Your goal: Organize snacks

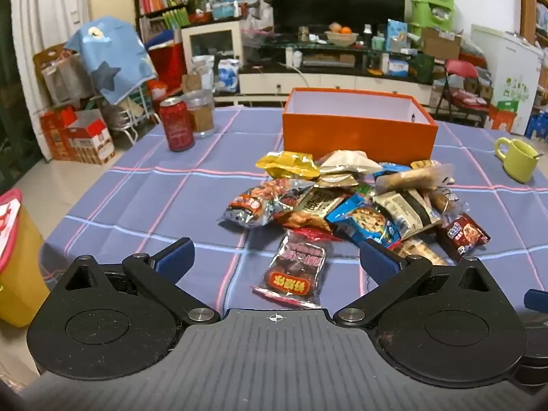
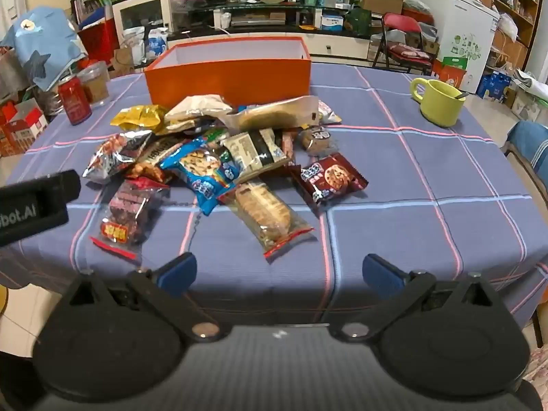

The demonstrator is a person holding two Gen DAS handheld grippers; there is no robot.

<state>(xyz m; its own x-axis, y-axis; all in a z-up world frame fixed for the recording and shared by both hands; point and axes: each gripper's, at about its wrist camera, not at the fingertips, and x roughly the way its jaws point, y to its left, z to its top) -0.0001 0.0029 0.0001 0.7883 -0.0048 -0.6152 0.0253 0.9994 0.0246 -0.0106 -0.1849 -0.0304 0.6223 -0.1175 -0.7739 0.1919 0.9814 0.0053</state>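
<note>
Snacks (image 2: 219,157): all piled on desk (image 2: 428,239); orange box (image 2: 227,75) seemingly empty; both hand-held grippers (image 1: 275,257) (image 2: 279,270) spread wide, empty.

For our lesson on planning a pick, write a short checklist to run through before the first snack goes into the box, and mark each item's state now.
1. Left gripper open, nothing held: ok.
2. Right gripper open, nothing held: ok.
3. Orange box open on top, no snacks seen inside: ok.
4. Snack pile in front of the box, on the table: ok.
5. Red snack bag lies apart from the pile, nearest the left fingers: ok.
6. Green mug and red can stand clear of the pile: ok.
</note>
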